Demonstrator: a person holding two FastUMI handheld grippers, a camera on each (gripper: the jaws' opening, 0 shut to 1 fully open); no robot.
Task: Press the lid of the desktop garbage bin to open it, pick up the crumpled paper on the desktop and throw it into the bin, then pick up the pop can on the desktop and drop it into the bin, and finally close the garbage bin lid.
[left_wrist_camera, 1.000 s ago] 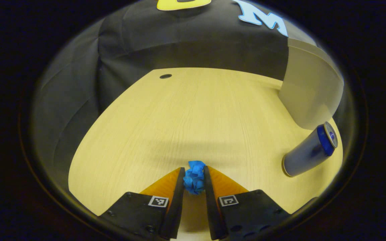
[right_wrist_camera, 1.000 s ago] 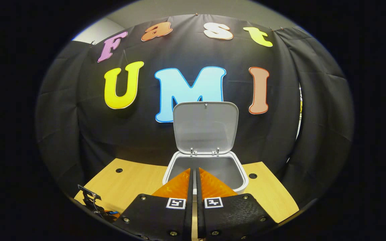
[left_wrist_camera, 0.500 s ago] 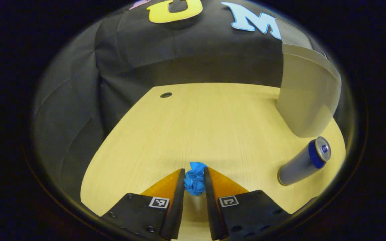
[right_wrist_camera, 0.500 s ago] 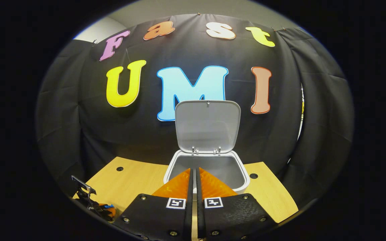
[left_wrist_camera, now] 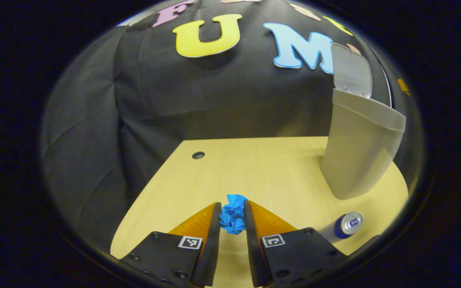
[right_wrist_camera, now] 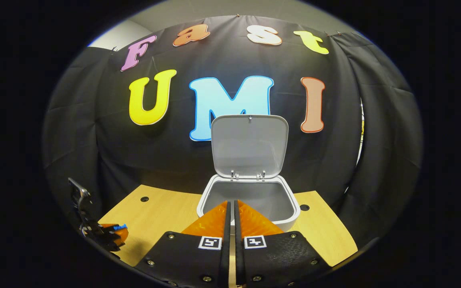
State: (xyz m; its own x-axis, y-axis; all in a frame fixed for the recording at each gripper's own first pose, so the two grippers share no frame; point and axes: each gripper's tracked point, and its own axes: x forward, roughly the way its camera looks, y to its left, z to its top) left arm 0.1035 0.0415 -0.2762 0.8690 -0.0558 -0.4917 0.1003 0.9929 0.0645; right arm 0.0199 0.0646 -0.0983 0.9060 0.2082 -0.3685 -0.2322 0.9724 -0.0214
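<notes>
In the left gripper view my left gripper [left_wrist_camera: 232, 212] is shut on the blue crumpled paper [left_wrist_camera: 232, 218], held above the wooden desktop [left_wrist_camera: 262, 172]. To its right stands the grey garbage bin [left_wrist_camera: 358, 156] with its lid [left_wrist_camera: 350, 74] up. The pop can [left_wrist_camera: 340, 228] lies on its side on the desk below the bin. In the right gripper view my right gripper [right_wrist_camera: 231, 208] is shut with nothing between its fingers, in front of the open bin [right_wrist_camera: 250, 196], whose lid [right_wrist_camera: 249, 146] stands upright. The left gripper [right_wrist_camera: 106, 232] with the paper shows at the far left there.
The desktop [right_wrist_camera: 162, 216] has round cable holes at its back left [left_wrist_camera: 198, 155] and back right [right_wrist_camera: 304, 207]. The black cloth wall stands close behind the bin and the desk's back edge.
My left gripper has risen and tilted up with the blue paper in it; the can and bin sit lower in its view. The right gripper has barely moved.
</notes>
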